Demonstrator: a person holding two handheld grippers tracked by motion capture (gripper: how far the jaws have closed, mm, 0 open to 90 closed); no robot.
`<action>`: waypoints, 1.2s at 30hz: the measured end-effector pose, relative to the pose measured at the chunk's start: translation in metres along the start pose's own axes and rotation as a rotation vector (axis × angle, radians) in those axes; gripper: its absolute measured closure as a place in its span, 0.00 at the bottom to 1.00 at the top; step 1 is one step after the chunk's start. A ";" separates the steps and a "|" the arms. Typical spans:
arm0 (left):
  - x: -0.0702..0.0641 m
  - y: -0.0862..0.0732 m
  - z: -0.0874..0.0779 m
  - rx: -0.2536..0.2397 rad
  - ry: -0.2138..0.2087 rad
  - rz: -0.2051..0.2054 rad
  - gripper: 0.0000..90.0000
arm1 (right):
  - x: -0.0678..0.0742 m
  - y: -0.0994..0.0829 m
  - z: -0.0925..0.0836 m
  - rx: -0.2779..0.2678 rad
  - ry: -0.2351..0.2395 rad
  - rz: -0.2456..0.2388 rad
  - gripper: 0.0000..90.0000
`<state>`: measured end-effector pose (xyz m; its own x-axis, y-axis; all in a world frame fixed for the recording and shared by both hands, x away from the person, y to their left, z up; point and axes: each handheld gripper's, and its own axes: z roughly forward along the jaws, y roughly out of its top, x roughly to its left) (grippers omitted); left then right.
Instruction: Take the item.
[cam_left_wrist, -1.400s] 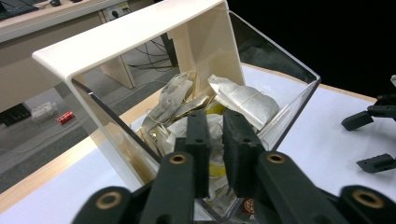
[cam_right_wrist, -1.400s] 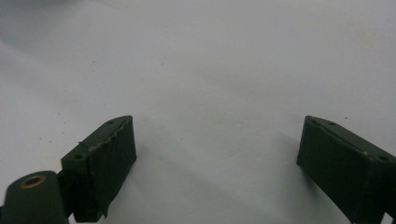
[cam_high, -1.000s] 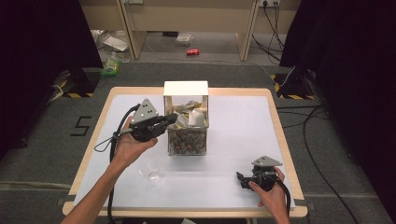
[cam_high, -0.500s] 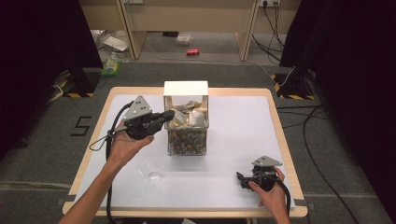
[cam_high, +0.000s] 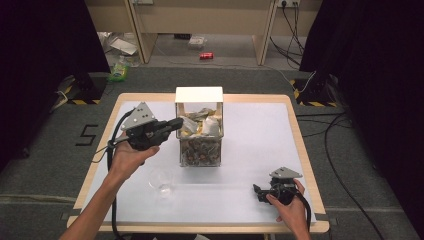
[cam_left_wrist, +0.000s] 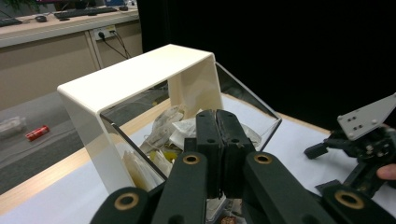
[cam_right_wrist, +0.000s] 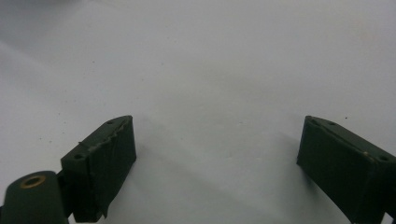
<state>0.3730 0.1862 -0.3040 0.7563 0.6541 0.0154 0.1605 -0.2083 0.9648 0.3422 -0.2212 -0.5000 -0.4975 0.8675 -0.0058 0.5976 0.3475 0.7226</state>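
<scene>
A clear box (cam_high: 200, 145) with a white bent lid (cam_high: 198, 94) stands mid-table, holding packets on top and small brown pieces below. My left gripper (cam_high: 177, 122) hovers at the box's left side, pointing right at its upper rim, jaws pressed together with nothing between them. In the left gripper view the shut jaws (cam_left_wrist: 217, 122) point into the open box over pale packets (cam_left_wrist: 180, 128). My right gripper (cam_high: 256, 190) rests low on the white mat (cam_high: 260, 145) at the front right, its jaws (cam_right_wrist: 215, 158) spread wide over bare mat.
A small clear cup (cam_high: 161, 182) stands on the mat in front of the box, near my left forearm. The wooden table edge (cam_high: 95, 160) frames the mat. Cables, a red can (cam_high: 206, 55) and clutter lie on the floor beyond.
My left gripper has shifted slightly left and up, away from the box's side. The right gripper has stayed put.
</scene>
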 end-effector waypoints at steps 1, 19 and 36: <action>0.000 0.000 -0.002 0.001 0.003 0.004 0.98 | 0.000 0.000 0.000 0.001 0.000 0.003 0.13; 0.000 -0.011 -0.032 -0.026 -0.006 -0.005 0.98 | 0.000 0.000 0.000 0.000 0.001 0.001 0.13; -0.003 -0.050 -0.062 -0.055 -0.011 -0.042 0.98 | 0.000 0.000 0.000 0.002 0.002 0.004 0.13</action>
<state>0.3232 0.2399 -0.3361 0.7568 0.6530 -0.0285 0.1579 -0.1403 0.9774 0.3420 -0.2210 -0.4999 -0.4965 0.8681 -0.0016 0.6008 0.3450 0.7211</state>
